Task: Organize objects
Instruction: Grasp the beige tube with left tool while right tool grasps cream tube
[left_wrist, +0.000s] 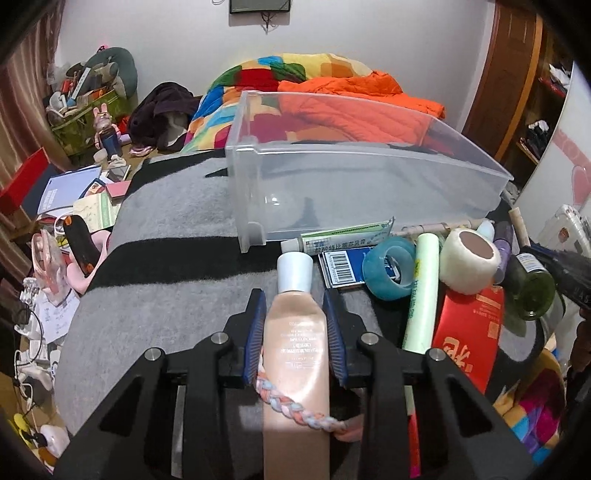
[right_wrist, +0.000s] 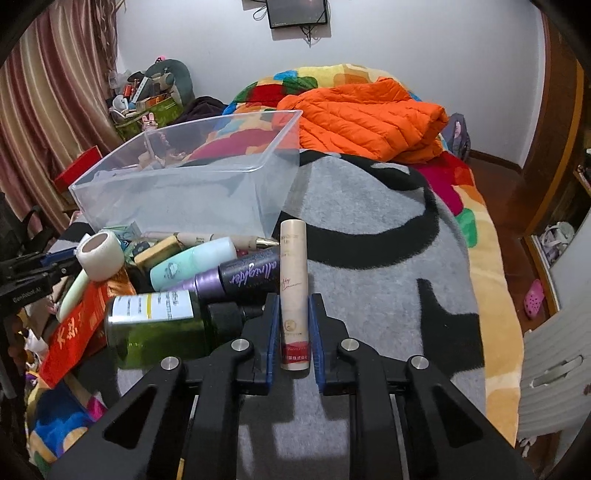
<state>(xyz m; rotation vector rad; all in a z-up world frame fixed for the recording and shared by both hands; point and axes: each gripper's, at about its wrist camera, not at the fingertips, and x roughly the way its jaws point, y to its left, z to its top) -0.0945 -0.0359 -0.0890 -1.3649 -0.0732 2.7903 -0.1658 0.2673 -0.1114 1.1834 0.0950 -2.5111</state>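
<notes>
Grasp step: left hand-held gripper clamps pink tube; right hand-held gripper clamps beige tube, both on the blanket. Next: lift, carry into clear bin at 12 o'clock.

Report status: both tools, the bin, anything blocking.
Left tool shut on peach tube. Right tool shut on beige tube. Clear bin empty, ahead on blanket. Braided band draped over peach tube; nothing blocking.
</notes>
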